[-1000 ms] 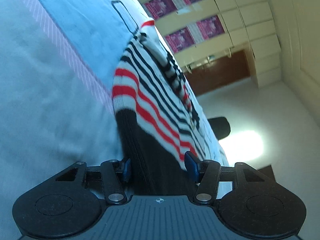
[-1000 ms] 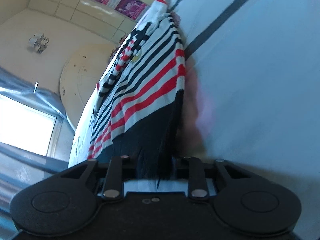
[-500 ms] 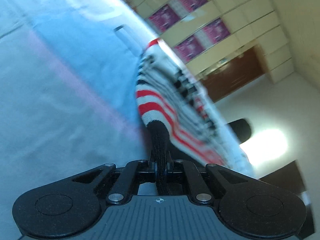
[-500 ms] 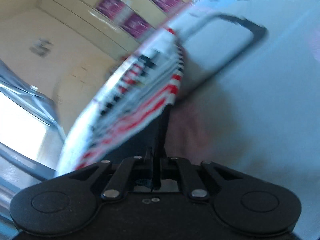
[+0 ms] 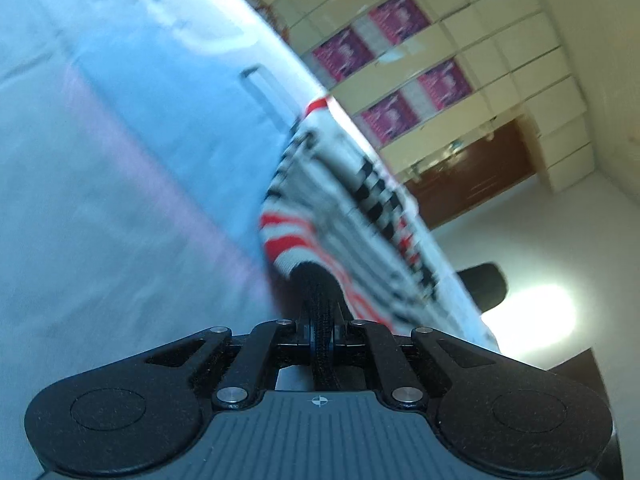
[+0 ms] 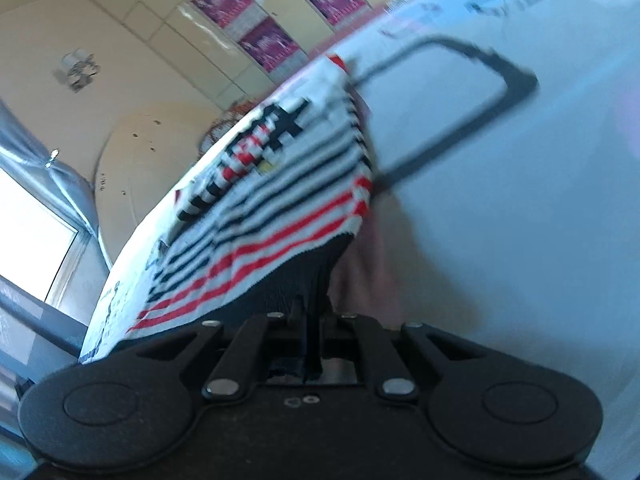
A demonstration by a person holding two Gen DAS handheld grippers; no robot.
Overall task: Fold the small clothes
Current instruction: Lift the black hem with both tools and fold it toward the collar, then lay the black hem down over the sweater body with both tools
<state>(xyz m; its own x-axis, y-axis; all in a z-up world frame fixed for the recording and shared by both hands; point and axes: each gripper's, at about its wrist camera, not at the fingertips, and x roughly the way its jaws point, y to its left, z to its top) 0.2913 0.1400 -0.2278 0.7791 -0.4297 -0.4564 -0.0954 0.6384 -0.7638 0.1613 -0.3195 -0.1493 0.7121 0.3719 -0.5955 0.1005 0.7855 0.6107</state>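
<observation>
One sweater (image 5: 320, 216) on show, striped white, black and red with a black hem, and it lies across the pale sheet (image 5: 120, 200), its hem end pulled up off the cloth. Left gripper (image 5: 322, 330) is clamped tight on the black hem, the knit bunched into a thick cord between its closed jaws. Right gripper (image 6: 310, 320) is pinched on the same hem at the other corner, a thin fold of black fabric standing edge-on in its jaws. So two grippers, one garment, both corners taken. From the right view the sweater (image 6: 280, 208) fans away from the grip, red stripes nearest, black ones further up, with a blocky black and red pattern near the far end. The sheet (image 6: 500, 220) carries a dark rounded outline printed just beside the sweater's edge, and a faint pink band crosses it in the left view. Beyond the bed, four purple posters (image 5: 400, 20) on a tiled wall in the left view, three in the right. A brown cabinet (image 5: 472, 184) sits below them. Bright window (image 6: 28, 240) at the far left of the right view.
</observation>
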